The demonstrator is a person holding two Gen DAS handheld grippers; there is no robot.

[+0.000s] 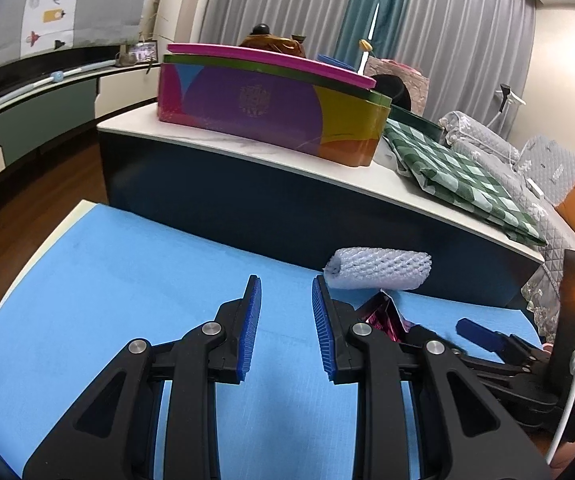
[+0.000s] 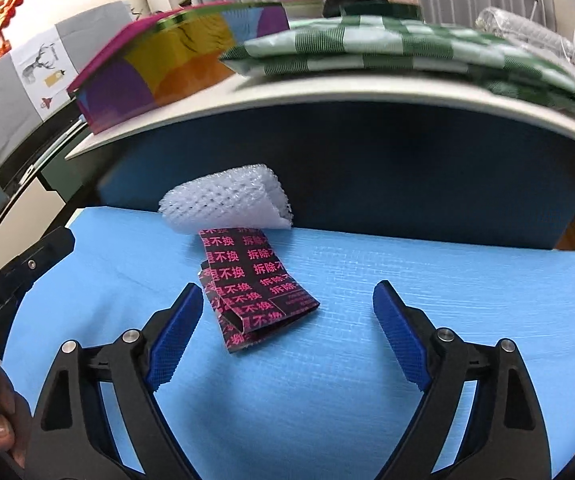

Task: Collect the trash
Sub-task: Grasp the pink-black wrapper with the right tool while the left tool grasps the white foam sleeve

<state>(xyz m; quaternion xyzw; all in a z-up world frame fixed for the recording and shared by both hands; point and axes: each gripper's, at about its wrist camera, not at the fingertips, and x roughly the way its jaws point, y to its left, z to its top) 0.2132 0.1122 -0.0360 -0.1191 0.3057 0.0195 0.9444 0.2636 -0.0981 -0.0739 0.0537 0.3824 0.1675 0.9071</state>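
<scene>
A curtained room is seen; a blue mat (image 2: 367, 272) lies low in front of a dark-sided table with a pale top (image 1: 215, 142). On that top a multicoloured box (image 1: 263, 108) and a green checked cloth (image 1: 459, 176) are set, well apart from the work.

Two pieces of trash rest near the mat's far edge, against the table's dark side: a white foam net sleeve (image 2: 227, 200) and, touching its near side, a folded black wrapper with pink print (image 2: 255, 284).

Step in hand, as judged: the approach to the wrapper. The right gripper (image 2: 287, 328) is held with fingers spread wide and nothing between the pads; the wrapper lies just ahead, nearer the left pad (image 2: 175, 332). The next move appears to call for an advance and a slight shift left so the wrapper is straddled, then a closing low to the mat, since the piece is thin and flat.

The left gripper (image 1: 287, 328) is held with a narrow gap, empty, over bare mat.

Only the right wrist view gives the wrapper's print and fold. In the left wrist view the wrapper (image 1: 383, 312) is mostly hidden behind a finger, but the right gripper's tip (image 1: 479, 334) is seen beside it, and the sleeve (image 1: 379, 268) is shown end-on.
</scene>
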